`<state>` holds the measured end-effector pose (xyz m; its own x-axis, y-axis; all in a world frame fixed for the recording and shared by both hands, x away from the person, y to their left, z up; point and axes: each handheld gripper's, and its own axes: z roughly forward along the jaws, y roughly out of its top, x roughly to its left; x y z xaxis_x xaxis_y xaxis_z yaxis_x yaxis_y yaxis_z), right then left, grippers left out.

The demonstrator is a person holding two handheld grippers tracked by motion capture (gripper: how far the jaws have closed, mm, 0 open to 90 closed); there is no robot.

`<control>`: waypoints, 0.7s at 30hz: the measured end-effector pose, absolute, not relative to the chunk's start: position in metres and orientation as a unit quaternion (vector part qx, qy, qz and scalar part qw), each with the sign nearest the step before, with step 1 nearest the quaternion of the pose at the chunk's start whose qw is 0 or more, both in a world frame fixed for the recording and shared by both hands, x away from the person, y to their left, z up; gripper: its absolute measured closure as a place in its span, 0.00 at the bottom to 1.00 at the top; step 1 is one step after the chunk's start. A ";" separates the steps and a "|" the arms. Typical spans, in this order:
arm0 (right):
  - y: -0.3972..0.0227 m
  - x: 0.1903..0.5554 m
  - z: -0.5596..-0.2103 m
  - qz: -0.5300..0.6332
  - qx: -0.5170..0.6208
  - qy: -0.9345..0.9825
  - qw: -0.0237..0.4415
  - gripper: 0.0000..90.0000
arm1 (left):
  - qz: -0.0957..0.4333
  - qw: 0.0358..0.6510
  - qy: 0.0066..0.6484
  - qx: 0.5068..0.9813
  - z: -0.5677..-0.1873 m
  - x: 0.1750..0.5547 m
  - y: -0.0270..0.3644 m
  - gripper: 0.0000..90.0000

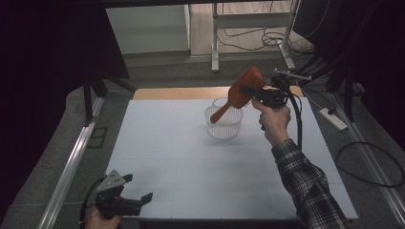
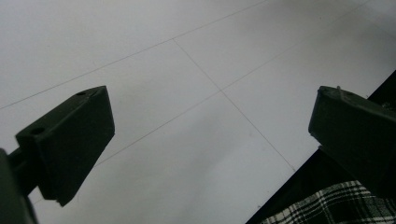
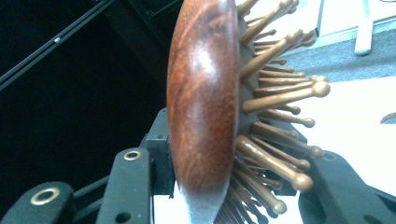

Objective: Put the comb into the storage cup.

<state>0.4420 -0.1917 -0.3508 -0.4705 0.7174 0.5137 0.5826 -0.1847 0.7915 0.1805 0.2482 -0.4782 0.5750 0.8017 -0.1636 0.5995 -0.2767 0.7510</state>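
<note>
Jaws of the right gripper (image 1: 255,92) clamp a reddish-brown wooden paddle hairbrush (image 1: 241,90) by its oval head, round-tipped wooden pins showing, handle slanting down over a white ribbed basket (image 1: 224,125) on the white bench (image 1: 191,167). Left gripper (image 1: 138,198) jaws gape, holding nothing.

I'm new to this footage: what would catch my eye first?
The reddish wooden hairbrush, gripped at its head by the right gripper and held above the white basket at the table's far side. The left gripper waits at the near left corner with jaws open.
</note>
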 end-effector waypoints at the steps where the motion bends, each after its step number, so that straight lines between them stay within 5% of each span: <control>1: -0.192 0.443 -0.351 0.575 0.513 0.635 0.060 0.59 | 0.124 0.406 0.444 0.789 -0.478 0.181 0.248 0.01; 21: -0.184 0.455 -0.360 0.552 0.528 0.639 0.090 0.59 | 0.116 0.402 0.452 0.788 -0.479 0.182 0.250 0.01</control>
<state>0.4550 -0.1843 -0.3601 -0.4265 0.7739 0.4682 0.5750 -0.1677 0.8008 0.1817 0.2498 -0.4788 0.5651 0.8052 -0.1801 0.6188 -0.2692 0.7380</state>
